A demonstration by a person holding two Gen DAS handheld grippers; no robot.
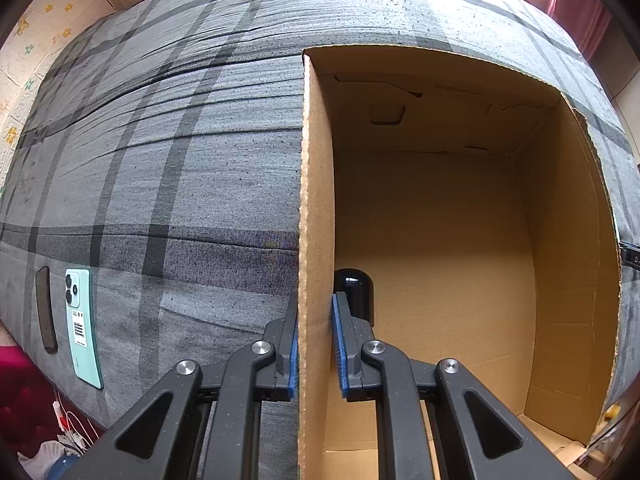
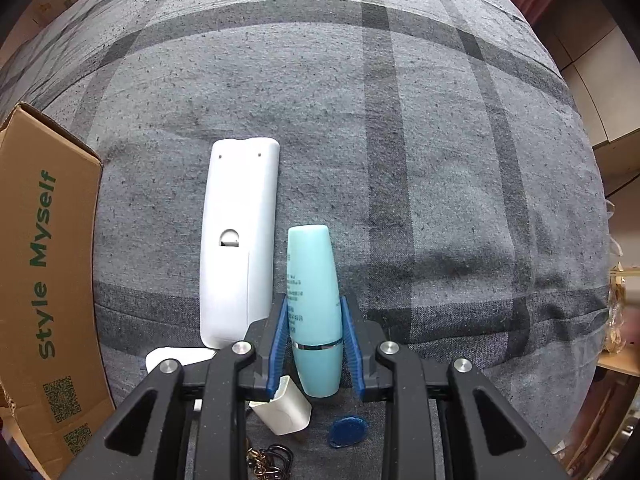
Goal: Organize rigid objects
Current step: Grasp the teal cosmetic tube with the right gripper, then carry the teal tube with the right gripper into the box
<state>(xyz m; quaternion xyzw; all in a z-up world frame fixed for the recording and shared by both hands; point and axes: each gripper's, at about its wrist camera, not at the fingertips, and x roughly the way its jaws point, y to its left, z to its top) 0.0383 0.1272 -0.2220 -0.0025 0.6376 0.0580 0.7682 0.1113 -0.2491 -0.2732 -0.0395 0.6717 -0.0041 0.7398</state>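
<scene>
In the left wrist view my left gripper (image 1: 316, 300) is shut on the left wall of an open cardboard box (image 1: 316, 160), one blue pad on each side of it. Inside, a glossy black cylinder (image 1: 354, 292) stands right behind the inner pad. In the right wrist view my right gripper (image 2: 313, 300) points down at the bed, its pads pressed on both sides of a teal bottle (image 2: 314, 280) that lies on the checked cover. Just left of the bottle a white remote (image 2: 238, 240) lies face down.
A mint phone (image 1: 82, 324) and a dark flat bar (image 1: 46, 308) lie near the bed's left edge. By the right gripper are a white cap-like piece (image 2: 280, 408), a blue tag (image 2: 344, 432) and key rings (image 2: 268, 460). The box's printed side (image 2: 48, 260) stands at left.
</scene>
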